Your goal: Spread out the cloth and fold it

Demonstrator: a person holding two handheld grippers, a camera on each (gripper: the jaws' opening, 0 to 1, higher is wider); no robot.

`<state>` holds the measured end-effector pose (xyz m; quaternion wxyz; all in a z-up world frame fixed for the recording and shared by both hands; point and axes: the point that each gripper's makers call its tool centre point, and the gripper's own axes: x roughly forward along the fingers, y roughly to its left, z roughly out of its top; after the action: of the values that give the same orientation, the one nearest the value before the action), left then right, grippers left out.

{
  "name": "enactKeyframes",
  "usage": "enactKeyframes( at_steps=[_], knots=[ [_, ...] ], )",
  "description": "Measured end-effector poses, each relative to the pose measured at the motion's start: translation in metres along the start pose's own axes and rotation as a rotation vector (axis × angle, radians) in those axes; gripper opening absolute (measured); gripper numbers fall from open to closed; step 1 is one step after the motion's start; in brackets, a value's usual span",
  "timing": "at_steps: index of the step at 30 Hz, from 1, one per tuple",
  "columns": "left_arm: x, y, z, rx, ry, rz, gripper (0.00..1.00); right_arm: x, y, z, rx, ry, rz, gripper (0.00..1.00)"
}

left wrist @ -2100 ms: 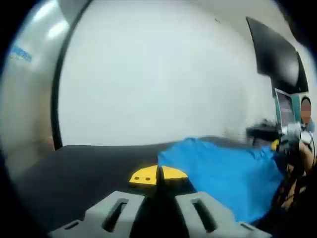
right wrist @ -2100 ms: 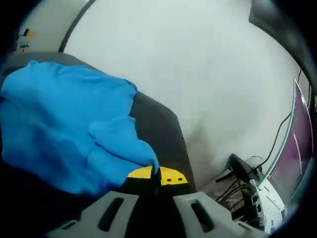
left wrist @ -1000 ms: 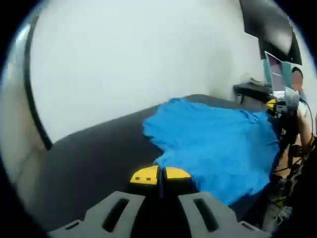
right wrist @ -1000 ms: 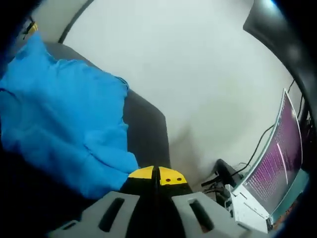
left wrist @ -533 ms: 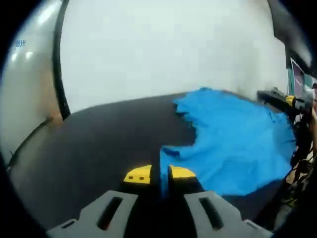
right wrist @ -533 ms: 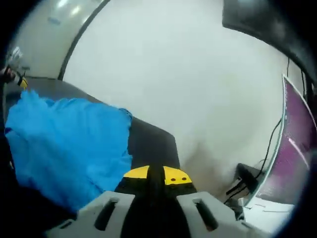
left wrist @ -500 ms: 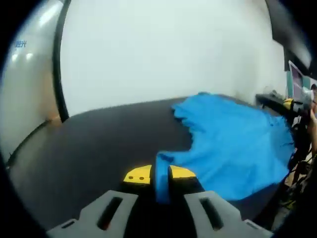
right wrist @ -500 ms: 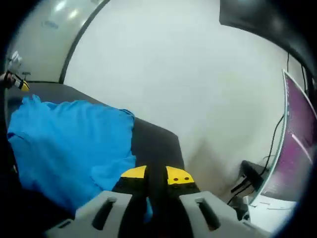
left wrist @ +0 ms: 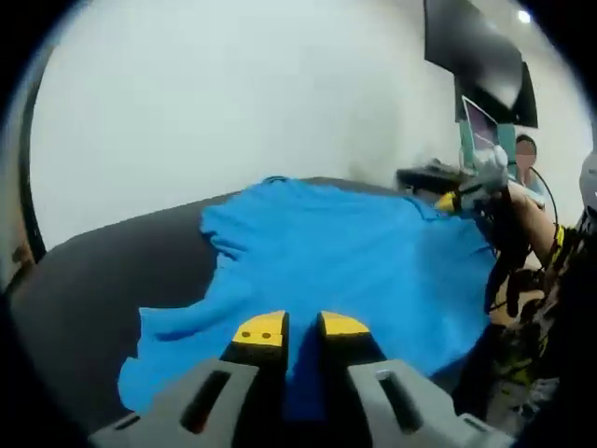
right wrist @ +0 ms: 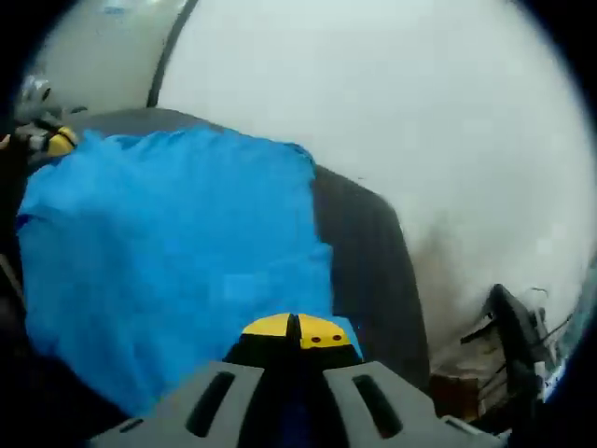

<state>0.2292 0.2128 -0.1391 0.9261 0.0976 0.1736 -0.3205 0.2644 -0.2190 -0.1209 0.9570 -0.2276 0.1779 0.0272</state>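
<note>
Two grippers have the cloth (left wrist: pixel 345 261) between them, one at each end of its near edge. The cloth is blue and lies across the dark tabletop (left wrist: pixel 84 280), mostly open by now, with its far edge close to the tabletop's back edge by the pale wall (left wrist: pixel 233 93).

In the left gripper view, the left gripper (left wrist: pixel 301 329) has its yellow tips a narrow slot apart, and a strip of blue runs down through that slot, so I take it to be pinching the cloth's edge. In that view the other gripper (left wrist: pixel 457 201) sits at the cloth's far right corner. In the right gripper view, the right gripper (right wrist: pixel 296 331) has its tips pressed together with blue showing just below and beside them; it looks clamped on the cloth's corner, though the picture is soft there and I would not swear to how much cloth is caught.

The cloth is not flat yet. Left of the left gripper a loose flap (left wrist: pixel 177 322) curls over, and the left edge is ragged with wrinkles.

The step in hand, as I judge it, is the spreading. To do it well, both grippers should draw apart along the near edge until that edge is straight, then pull gently toward the person, low over the tabletop, so the wrinkles run out. Even tension matters: a harder tug on one side would skew the cloth. The curled flap wants laying flat before any fold.
</note>
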Motion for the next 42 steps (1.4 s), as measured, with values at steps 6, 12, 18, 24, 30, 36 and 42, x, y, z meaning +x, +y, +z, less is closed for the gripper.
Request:
enactKeyframes(
  at_steps=[6, 12, 18, 24, 30, 36, 42],
  knots=[
    [-0.004, 0.010, 0.002, -0.018, -0.016, 0.015, 0.14, -0.008, -0.032, 0.019, -0.042, -0.012, -0.041, 0.00],
    [-0.007, 0.022, 0.008, 0.007, -0.086, 0.031, 0.14, -0.016, 0.041, 0.007, 0.100, -0.033, 0.327, 0.24],
    [-0.006, 0.029, 0.032, -0.173, -0.282, -0.034, 0.14, 0.003, 0.023, -0.039, -0.002, 0.191, 0.158, 0.04],
    [0.015, 0.054, -0.001, -0.190, -0.193, 0.059, 0.14, -0.005, -0.015, 0.003, 0.064, 0.043, 0.028, 0.00],
    [0.013, 0.062, -0.001, -0.276, -0.229, 0.069, 0.14, -0.005, -0.097, 0.002, -0.116, 0.173, -0.315, 0.05],
    [0.014, 0.049, -0.005, -0.205, -0.197, 0.036, 0.14, -0.006, -0.085, 0.038, 0.044, -0.076, -0.236, 0.10],
    [0.011, 0.017, 0.005, -0.121, -0.210, -0.064, 0.17, -0.042, -0.035, 0.094, 0.339, -0.396, 0.099, 0.10]
  ],
)
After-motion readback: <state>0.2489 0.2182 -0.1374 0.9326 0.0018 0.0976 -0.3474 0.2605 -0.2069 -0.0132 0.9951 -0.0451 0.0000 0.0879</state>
